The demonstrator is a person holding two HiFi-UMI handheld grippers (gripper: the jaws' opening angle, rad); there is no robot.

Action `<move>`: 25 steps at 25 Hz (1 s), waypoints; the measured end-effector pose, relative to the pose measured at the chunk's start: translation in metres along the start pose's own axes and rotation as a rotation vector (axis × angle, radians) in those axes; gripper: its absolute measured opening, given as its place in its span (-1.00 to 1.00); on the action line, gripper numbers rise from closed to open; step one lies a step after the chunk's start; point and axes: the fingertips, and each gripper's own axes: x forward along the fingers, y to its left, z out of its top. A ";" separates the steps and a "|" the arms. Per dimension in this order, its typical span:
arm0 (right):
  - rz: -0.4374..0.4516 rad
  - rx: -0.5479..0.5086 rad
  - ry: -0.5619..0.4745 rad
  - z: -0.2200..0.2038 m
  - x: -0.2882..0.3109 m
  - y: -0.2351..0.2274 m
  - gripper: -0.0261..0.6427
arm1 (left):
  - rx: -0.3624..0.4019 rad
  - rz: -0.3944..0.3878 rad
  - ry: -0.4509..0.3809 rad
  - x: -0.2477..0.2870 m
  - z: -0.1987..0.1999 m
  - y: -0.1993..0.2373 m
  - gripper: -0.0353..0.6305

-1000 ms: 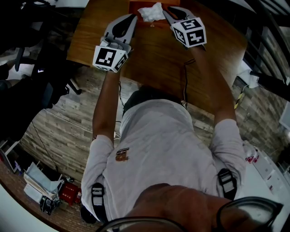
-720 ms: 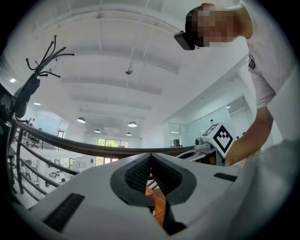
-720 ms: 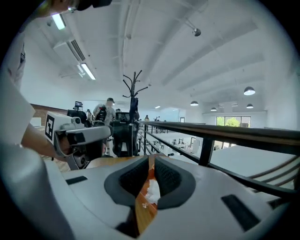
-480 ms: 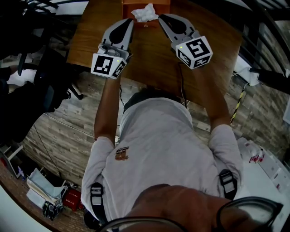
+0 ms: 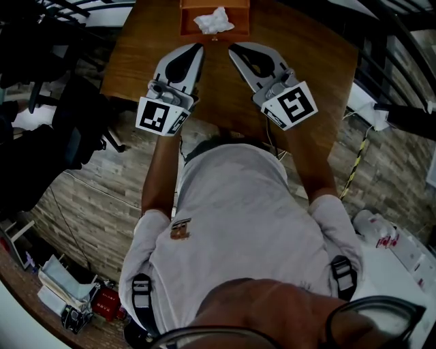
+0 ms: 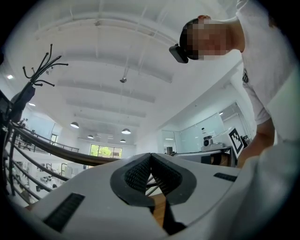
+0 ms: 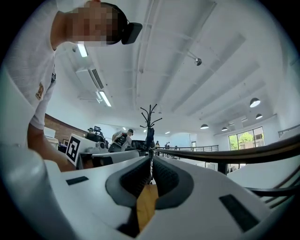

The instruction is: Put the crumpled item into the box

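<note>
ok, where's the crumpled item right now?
Head view, top centre: the white crumpled item lies inside the orange box on the wooden table, straight ahead of the person, near the frame's top edge.

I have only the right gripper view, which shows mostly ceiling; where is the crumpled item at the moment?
Observer: The head view shows the crumpled white item lying inside the orange box, at the far end of the wooden table.
Operator: Thank you. Is either gripper touching it?
Observer: No. The right gripper, its empty jaws closing, and the left gripper both sit short of the box, apart from it.
Operator: How do the left one's jaws stand?
Observer: In the left gripper view they are together, with nothing between them.
</note>
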 end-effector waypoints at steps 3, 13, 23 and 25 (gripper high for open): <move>0.019 -0.004 -0.031 0.007 -0.003 0.013 -0.80 | 0.011 -0.012 -0.003 -0.006 0.003 -0.011 -0.83; 0.061 -0.001 -0.081 0.021 -0.008 0.038 -0.82 | 0.029 -0.039 -0.004 -0.019 0.013 -0.030 -0.84; 0.068 0.009 -0.101 0.020 -0.006 0.044 -0.82 | 0.031 -0.051 -0.013 -0.023 0.016 -0.032 -0.83; 0.069 0.005 -0.096 0.019 -0.006 0.043 -0.82 | 0.032 -0.051 -0.016 -0.023 0.017 -0.031 -0.84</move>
